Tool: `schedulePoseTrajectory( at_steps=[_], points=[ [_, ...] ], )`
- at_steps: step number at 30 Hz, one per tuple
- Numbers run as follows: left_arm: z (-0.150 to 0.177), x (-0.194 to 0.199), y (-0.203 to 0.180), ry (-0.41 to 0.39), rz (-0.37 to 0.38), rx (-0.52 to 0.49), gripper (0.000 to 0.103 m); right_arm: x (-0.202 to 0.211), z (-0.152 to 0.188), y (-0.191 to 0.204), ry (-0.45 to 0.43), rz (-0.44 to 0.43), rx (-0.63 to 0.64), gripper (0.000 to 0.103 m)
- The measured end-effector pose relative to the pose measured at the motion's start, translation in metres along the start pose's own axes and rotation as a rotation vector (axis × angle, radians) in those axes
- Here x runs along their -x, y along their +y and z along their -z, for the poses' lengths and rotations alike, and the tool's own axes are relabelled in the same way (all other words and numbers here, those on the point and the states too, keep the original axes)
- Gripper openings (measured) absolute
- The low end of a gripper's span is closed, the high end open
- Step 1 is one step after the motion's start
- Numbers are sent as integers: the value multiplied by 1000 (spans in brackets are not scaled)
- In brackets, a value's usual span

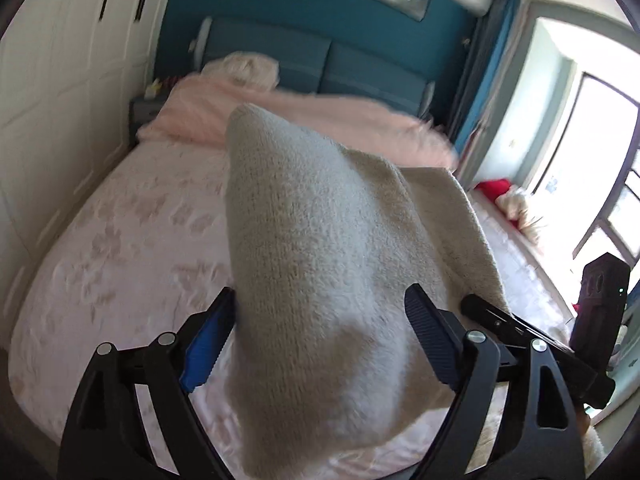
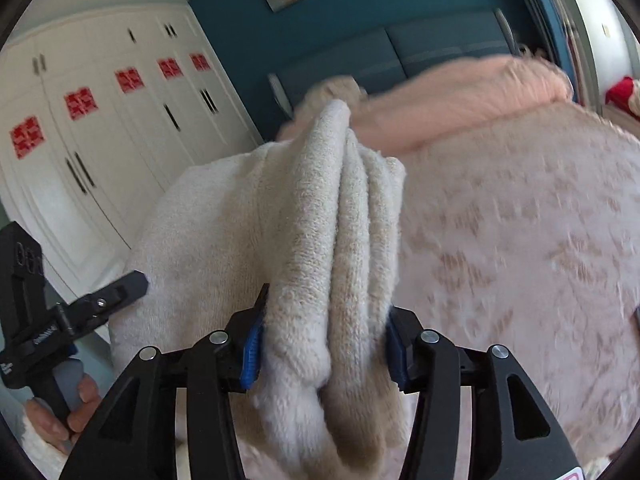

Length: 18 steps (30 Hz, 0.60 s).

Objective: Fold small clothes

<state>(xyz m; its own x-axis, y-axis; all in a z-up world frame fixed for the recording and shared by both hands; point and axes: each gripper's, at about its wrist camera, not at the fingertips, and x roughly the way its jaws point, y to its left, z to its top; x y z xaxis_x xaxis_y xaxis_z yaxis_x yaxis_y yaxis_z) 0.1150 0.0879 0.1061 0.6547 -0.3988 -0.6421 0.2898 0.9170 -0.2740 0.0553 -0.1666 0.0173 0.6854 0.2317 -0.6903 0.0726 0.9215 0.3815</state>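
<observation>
A cream knitted garment [image 1: 320, 240] hangs lifted above the pink bed [image 1: 120, 240]. My left gripper [image 1: 320, 316] has the cloth between its wide-set fingers; the jaws stand well apart and the pads do not press it. My right gripper [image 2: 324, 336] is shut on a bunched, folded edge of the same garment [image 2: 332, 220], several layers thick between the blue pads. The right gripper [image 1: 520, 332] shows at the right of the left wrist view, and the left gripper [image 2: 100, 296] at the left of the right wrist view.
A pink fluffy blanket [image 1: 300, 116] and pillow lie at the head of the bed against a blue headboard [image 1: 320, 60]. White wardrobes [image 2: 100, 140] stand on one side, a bright window [image 1: 592, 160] on the other.
</observation>
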Motion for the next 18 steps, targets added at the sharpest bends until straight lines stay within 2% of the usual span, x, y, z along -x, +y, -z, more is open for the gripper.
schedulePoseTrajectory(
  at_steps=[1, 2, 3, 4, 7, 9, 10, 12, 14, 15, 16, 17, 18],
  points=[
    [29, -27, 20, 83, -24, 33, 81, -20, 27, -15, 70, 16, -38, 43],
    [55, -45, 37, 151, -64, 64, 75, -29, 50, -27, 112, 26, -75, 41],
    [77, -54, 52, 190, -91, 101, 74, -31, 65, -34, 127, 38, -88, 41],
    [92, -55, 62, 201, -81, 130, 74, -31, 73, -37, 130, 46, -81, 42],
    [105, -57, 78, 216, -65, 205, 81, -36, 66, -35, 137, 62, -43, 48],
    [105, -65, 85, 214, -44, 254, 88, -42, 52, -35, 104, 32, -67, 55],
    [106, -72, 85, 218, -50, 266, 88, -50, 46, -35, 103, 18, -83, 57],
    [107, -90, 89, 241, -51, 285, 88, -70, 35, -37, 143, 5, -110, 67],
    [116, -113, 93, 293, -67, 309, 88, -95, 34, -39, 194, 15, -140, 67],
    [119, -124, 97, 315, -62, 326, 85, -107, 35, -39, 223, 3, -147, 64],
    [124, -131, 100, 335, -56, 346, 81, -118, 37, -38, 257, -2, -149, 54],
    [126, -137, 103, 353, -26, 368, 65, -123, 36, -36, 267, 7, -139, 39],
    [126, -139, 104, 363, 16, 394, 53, -120, 30, -31, 254, 5, -117, 30]
  ],
)
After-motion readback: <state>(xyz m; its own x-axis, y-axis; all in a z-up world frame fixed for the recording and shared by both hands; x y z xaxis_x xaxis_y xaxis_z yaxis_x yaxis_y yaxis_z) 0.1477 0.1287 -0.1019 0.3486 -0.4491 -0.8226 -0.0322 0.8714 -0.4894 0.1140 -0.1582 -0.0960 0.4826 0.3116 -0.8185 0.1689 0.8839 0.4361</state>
